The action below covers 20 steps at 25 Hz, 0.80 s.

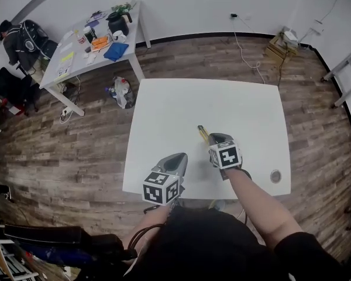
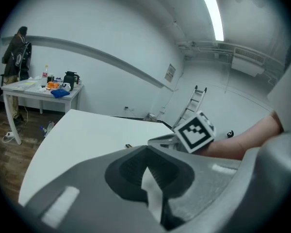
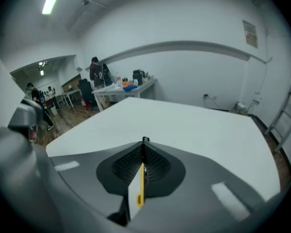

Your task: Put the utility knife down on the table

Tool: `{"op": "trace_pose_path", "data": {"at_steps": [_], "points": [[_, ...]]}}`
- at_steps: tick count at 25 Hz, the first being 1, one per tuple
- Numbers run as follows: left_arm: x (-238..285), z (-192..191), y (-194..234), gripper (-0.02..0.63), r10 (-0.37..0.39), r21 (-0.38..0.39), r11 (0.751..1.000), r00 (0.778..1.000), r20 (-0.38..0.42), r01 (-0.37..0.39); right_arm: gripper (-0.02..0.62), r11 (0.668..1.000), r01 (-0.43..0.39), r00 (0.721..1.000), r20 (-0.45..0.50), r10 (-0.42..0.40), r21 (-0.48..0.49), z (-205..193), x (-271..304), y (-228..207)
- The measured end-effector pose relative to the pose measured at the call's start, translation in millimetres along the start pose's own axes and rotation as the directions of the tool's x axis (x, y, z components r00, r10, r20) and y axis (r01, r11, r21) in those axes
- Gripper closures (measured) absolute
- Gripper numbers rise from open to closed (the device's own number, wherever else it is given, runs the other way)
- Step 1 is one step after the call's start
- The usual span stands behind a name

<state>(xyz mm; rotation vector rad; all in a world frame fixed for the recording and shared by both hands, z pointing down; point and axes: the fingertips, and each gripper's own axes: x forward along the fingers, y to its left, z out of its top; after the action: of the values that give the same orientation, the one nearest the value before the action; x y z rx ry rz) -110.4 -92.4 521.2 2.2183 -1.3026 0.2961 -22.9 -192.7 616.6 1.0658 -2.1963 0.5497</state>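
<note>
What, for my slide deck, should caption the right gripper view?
Right gripper, jaws shut on a yellow utility knife, over the white table.

Bright, even light from ceiling tube lamps (image 2: pixel 212 12); soft shadows; strong fisheye warp, dark vignetted corners; near tool bodies blurred.

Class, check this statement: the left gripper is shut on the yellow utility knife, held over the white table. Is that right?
Not quite. It is the right gripper that is shut on the yellow utility knife, as the right gripper view shows. The left gripper is shut and holds no knife. The rest stands: the knife is held over the white table.
</note>
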Motion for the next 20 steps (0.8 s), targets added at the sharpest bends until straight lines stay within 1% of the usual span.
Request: {"op": "trace_pose_path", "data": {"at_steps": [2,4,7,9,10,12,16,20], "points": [[3,11,-4,0.604,-0.01,0.027,1.0,1.0,0.006,0.009,0.574,1.0,-0.022,0.993,0.118,0.022,-0.001,22,-41,6],[8,20,-10,0.604,-0.022,0.05,0.999,1.0,0.011,0.021,0.574,1.0,-0.027,0.974,0.223,0.028,-0.007,41,-85,8],[17,32,-20,0.604,-0.038,0.081,0.996,0.999,0.018,0.036,0.574,1.0,0.029,0.934,0.356,-0.024,-0.01,62,-147,0],[22,39,-25,0.604,-0.046,0.1,0.994,0.999,0.023,0.043,0.575,0.998,0.065,0.909,0.412,-0.06,0.0,67,-176,-7],[24,42,-28,0.604,-0.05,0.109,0.993,0.998,0.026,0.047,0.575,0.997,0.079,0.901,0.427,-0.074,0.006,67,-186,-10],[28,47,-34,0.604,-0.058,0.124,0.991,0.998,0.028,0.054,0.575,0.995,0.1,0.894,0.437,-0.097,0.017,64,-198,-19],[35,47,-41,0.606,-0.069,0.131,0.989,0.997,0.022,0.066,0.575,0.992,0.115,0.895,0.429,-0.123,0.044,54,-201,-32],[36,42,-40,0.604,-0.06,0.115,0.992,0.998,0.016,0.058,0.575,0.992,0.115,0.897,0.425,-0.123,0.045,50,-199,-35]]}}
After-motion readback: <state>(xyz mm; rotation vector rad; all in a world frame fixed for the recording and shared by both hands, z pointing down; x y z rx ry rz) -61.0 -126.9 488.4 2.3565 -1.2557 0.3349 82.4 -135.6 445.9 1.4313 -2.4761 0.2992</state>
